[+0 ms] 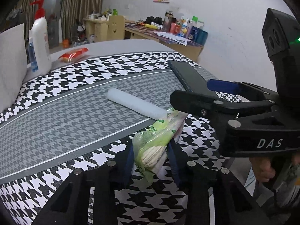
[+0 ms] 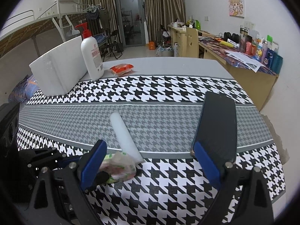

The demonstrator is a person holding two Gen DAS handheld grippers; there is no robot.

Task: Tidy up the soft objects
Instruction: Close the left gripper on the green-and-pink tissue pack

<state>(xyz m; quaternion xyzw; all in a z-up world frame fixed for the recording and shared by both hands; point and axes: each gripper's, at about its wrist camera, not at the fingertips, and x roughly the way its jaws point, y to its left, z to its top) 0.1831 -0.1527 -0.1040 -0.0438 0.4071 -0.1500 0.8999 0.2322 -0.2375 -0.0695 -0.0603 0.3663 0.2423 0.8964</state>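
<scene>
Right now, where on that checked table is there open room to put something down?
The grey band left of the white roll is bare, as is the checked stretch between the red packet and the black phone. It is crowded near the front, where the green bag, roll and both grippers meet.

We count two grippers: the left gripper and the right gripper. On the tablecloth we count one green bag of cotton pads, one white foam roll, one dark phone, one red packet, one pump bottle and one white foam block.
</scene>
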